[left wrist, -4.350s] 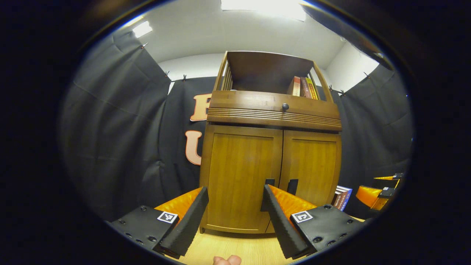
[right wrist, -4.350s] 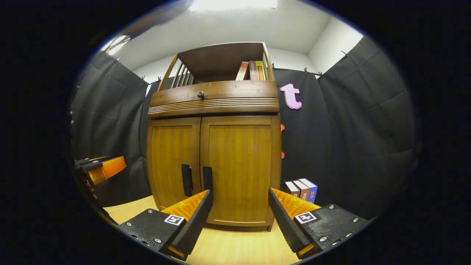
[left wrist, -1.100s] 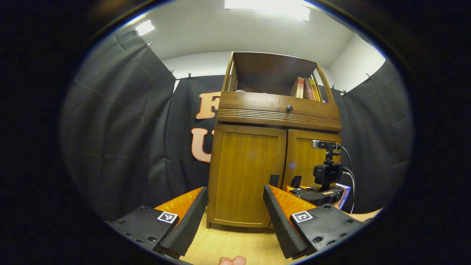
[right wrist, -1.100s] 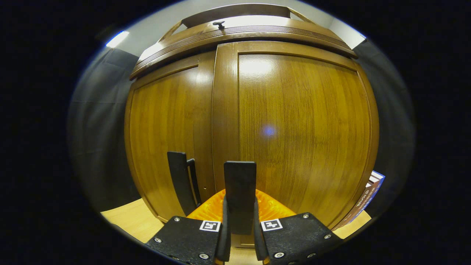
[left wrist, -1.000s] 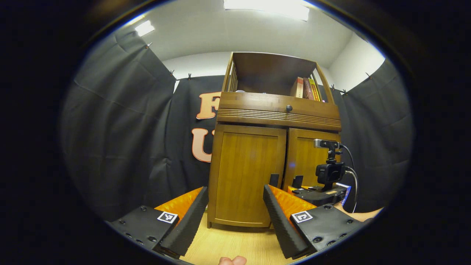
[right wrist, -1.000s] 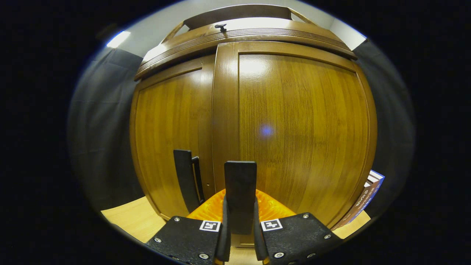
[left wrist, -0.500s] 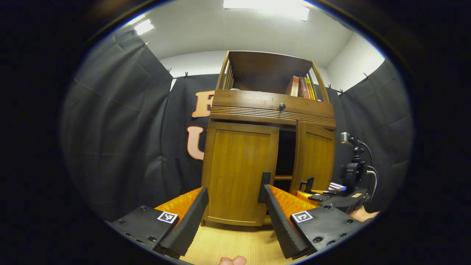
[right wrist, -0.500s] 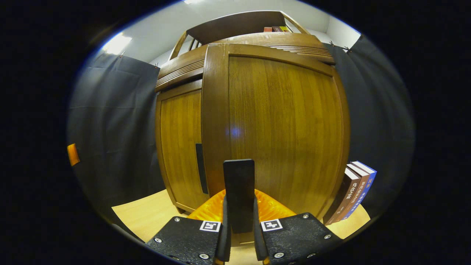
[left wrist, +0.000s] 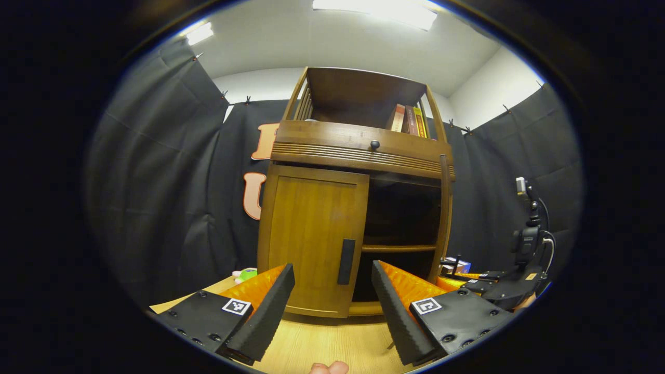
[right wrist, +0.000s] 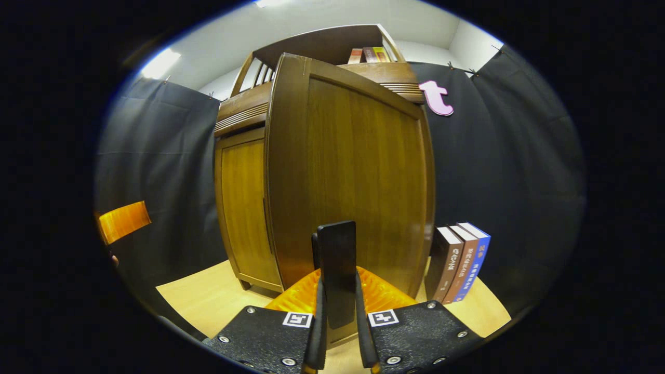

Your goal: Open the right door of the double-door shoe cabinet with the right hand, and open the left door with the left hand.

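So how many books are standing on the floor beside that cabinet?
3 books, upright in a row right of the open right door, touching one another. More may sit behind the door.

No readable text. Spines of the three books [right wrist: 458,263] standing beside the cabinet [right wrist: 244,208] carried print, too small and blurred to make out. Spines of the books on the top shelf [left wrist: 407,119] also illegible. Square fiducial markers [right wrist: 340,318] sat on the right hand-held gripper [right wrist: 337,317] and on the left hand-held gripper [left wrist: 332,291], patterns only, no characters.
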`<state>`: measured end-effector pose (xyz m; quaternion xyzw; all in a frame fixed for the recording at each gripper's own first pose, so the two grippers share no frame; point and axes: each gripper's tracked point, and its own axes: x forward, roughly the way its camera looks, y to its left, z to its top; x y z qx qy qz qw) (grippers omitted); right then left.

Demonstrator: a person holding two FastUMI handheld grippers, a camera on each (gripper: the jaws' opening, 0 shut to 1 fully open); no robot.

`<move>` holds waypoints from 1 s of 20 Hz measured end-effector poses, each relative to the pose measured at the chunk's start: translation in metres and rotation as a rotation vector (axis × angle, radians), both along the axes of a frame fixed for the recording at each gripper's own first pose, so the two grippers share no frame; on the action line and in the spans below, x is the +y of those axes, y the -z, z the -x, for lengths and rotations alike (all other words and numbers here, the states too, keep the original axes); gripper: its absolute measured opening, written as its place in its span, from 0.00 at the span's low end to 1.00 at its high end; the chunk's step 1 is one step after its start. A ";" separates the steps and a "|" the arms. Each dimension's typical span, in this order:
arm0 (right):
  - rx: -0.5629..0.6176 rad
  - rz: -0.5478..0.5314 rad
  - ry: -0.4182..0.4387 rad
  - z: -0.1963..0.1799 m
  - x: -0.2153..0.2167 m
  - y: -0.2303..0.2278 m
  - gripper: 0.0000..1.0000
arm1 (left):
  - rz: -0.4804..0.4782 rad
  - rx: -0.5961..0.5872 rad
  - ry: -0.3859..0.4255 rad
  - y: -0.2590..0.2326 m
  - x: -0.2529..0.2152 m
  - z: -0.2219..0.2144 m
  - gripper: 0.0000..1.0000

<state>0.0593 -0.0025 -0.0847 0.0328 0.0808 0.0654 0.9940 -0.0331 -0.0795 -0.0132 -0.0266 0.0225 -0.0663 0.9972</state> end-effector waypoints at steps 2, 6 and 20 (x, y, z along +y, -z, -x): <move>0.001 0.013 0.032 0.009 -0.016 -0.004 0.22 | 0.007 -0.001 0.020 0.000 -0.010 0.000 0.95; 0.007 0.034 0.118 0.028 -0.052 -0.006 0.28 | 0.017 0.010 0.063 0.005 -0.031 0.001 0.94; 0.002 0.044 0.177 0.046 -0.151 -0.007 0.01 | 0.005 0.023 0.098 0.010 -0.054 -0.001 0.95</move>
